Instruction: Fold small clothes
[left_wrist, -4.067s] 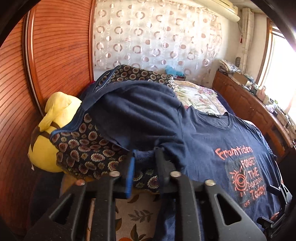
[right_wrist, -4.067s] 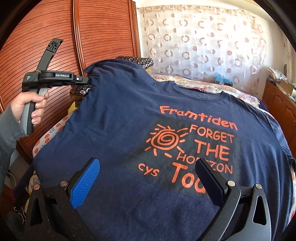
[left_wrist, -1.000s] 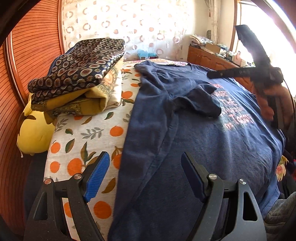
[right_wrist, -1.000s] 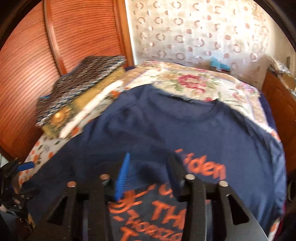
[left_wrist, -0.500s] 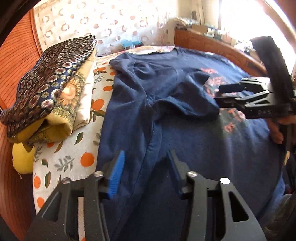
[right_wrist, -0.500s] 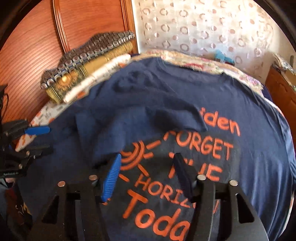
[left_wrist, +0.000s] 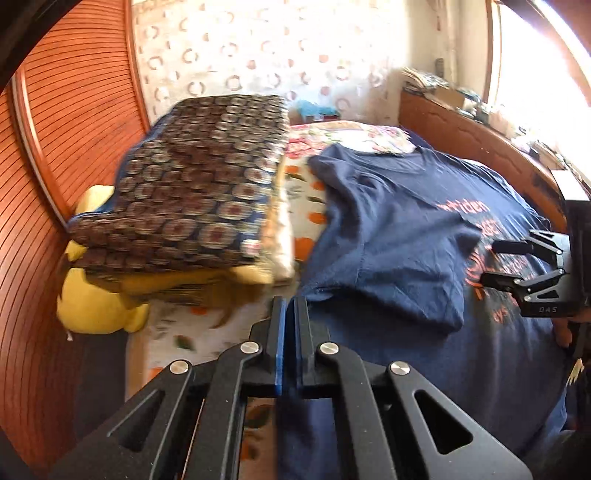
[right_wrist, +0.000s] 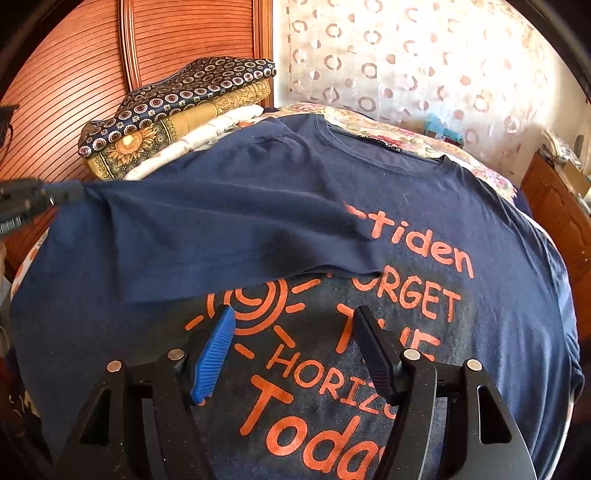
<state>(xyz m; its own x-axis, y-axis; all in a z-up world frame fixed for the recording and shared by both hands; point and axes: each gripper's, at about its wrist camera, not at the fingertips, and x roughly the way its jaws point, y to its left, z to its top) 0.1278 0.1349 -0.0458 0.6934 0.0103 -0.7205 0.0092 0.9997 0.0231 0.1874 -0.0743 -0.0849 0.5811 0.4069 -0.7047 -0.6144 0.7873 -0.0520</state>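
Your navy cotton T-shirt with orange lettering (right_wrist: 424, 229) lies chest-up across the bed and fills most of the right wrist view, collar toward the upper middle of the frame. One sleeve is folded inward over the chest, its hem covering the start of the printed words and the top of the orange sun. In the left wrist view the same shirt takes up the right half of the frame, the folded sleeve lying as a flat flap at centre right.

Your left gripper (left_wrist: 289, 306), at the bottom centre of its view, has its fingers pressed together on the shirt's side edge. In the right wrist view it shows at the left edge (right_wrist: 55, 195), with the cloth drawn up into a taut ridge toward it. Half a second ago those fingers stood apart over the flat edge; they have just been closing.

Your right gripper (right_wrist: 291, 325) is spread above the sun print with nothing between its fingers. Its jaws have just been opening: a second ago they pinched the sleeve, which now lies released.

The folded stack of patterned fabrics (right_wrist: 177, 103) sits at the upper left, beside the shirt's shoulder.
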